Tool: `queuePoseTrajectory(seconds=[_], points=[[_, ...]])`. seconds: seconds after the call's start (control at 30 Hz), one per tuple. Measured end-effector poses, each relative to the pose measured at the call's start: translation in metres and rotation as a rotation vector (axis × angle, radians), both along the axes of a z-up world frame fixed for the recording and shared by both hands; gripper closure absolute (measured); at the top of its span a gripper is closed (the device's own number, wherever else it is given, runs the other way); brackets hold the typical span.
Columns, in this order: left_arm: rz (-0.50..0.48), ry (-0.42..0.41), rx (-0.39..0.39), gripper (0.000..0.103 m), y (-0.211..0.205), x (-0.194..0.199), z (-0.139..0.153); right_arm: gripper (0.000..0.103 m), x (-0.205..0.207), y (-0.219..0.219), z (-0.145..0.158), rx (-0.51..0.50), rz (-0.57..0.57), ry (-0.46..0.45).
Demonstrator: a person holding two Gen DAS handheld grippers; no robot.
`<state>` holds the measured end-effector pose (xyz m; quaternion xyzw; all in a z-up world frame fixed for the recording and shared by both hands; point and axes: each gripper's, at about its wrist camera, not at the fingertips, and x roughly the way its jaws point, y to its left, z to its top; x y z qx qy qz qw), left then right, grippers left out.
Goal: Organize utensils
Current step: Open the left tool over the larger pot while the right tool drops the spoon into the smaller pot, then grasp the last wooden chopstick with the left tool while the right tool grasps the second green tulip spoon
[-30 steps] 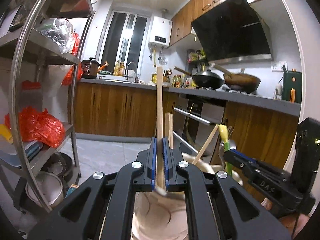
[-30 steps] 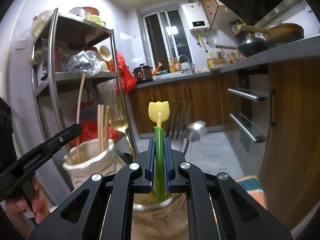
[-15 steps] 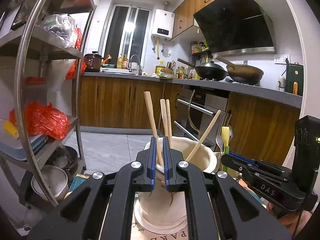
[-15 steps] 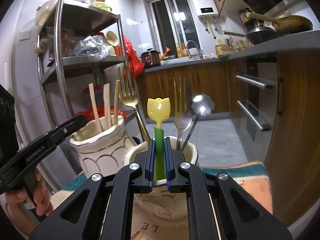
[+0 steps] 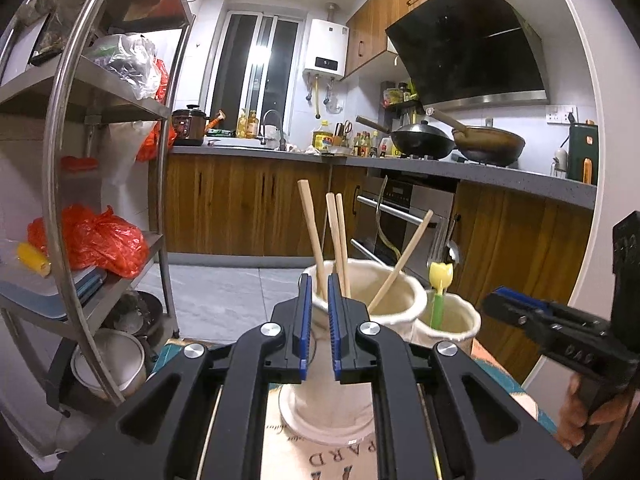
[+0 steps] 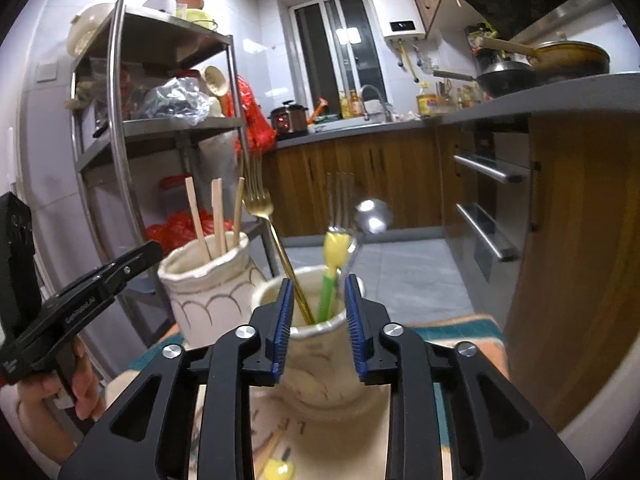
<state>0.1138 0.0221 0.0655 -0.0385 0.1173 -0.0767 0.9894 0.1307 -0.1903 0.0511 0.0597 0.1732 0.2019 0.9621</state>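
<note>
Left wrist view
- Left gripper (image 5: 318, 320): hovering just before the taller cream jar (image 5: 362, 292), blue pads parted by a narrow gap, gripping nothing.
- Chopsticks (image 5: 334, 240): four wooden sticks standing inside that jar, three leaning near upright at its left side, one slanting toward the right rim.
- Smaller cream jar (image 5: 454, 320): sitting just beside the taller one on its right, touching or nearly so.
- Tulip utensil (image 5: 439, 288): standing in the smaller jar, yellow flower top above a green stem.
- Right gripper (image 5: 516, 312): reaching in from the right edge, tip near the smaller jar; spread of its fingers not readable here.
- Printed mat (image 5: 320, 452): lying under both jars.

Right wrist view
- Right gripper (image 6: 316, 312): jaws spread wide, clasping nothing, framing the near rim of the smaller cream jar (image 6: 320, 344).
- Tulip utensil (image 6: 332, 276): resting free inside that jar, leaning slightly right between the pads without touching them.
- Gold fork (image 6: 276, 248): leaning left in the same jar.
- Silver fork (image 6: 340, 208) and spoon (image 6: 370, 220): standing behind the tulip in the same jar, blurred.
- Taller cream jar (image 6: 208, 284): standing to the left, holding chopsticks (image 6: 218, 220).
- Left gripper (image 6: 100, 280): pointing toward the taller jar from the left edge.
</note>
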Motion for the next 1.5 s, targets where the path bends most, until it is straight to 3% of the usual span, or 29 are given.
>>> queuePoseTrajectory(seconds=[0.03, 0.07, 0.1, 0.17, 0.3, 0.5, 0.67, 0.87, 1.27, 1.5], points=[[0.001, 0.000, 0.003, 0.079, 0.001, -0.003, -0.001, 0.061, -0.004, -0.004, 0.000, 0.002, -0.005, 0.009], [0.002, 0.001, 0.004, 0.065, 0.001, -0.006, -0.001, 0.053, -0.008, -0.007, 0.000, 0.006, -0.011, 0.017], [-0.001, 0.000, 0.004, 0.059, 0.001, -0.011, -0.003, 0.049, -0.010, -0.009, 0.000, 0.009, -0.013, 0.020], [-0.002, 0.008, 0.013, 0.055, 0.001, -0.018, -0.004, 0.042, -0.018, -0.015, 0.001, 0.013, -0.015, 0.029], [0.004, 0.019, 0.014, 0.036, 0.004, -0.033, -0.007, 0.027, -0.033, -0.021, 0.003, 0.015, -0.014, 0.038], [0.015, 0.031, 0.011, 0.013, 0.008, -0.059, -0.011, 0.013, -0.054, -0.024, 0.003, -0.004, -0.029, 0.042], [0.006, 0.060, 0.021, 0.006, 0.009, -0.077, -0.016, 0.010, -0.063, -0.024, -0.004, -0.047, -0.037, 0.083], [-0.012, 0.121, 0.051, 0.006, 0.008, -0.091, -0.030, 0.009, -0.068, -0.021, -0.020, -0.103, -0.030, 0.155], [-0.036, 0.209, 0.046, 0.006, 0.014, -0.083, -0.055, 0.009, -0.058, 0.007, -0.066, -0.246, 0.015, 0.333], [-0.054, 0.260, 0.072, 0.006, 0.011, -0.074, -0.065, 0.009, -0.054, 0.011, -0.080, -0.251, 0.058, 0.407]])
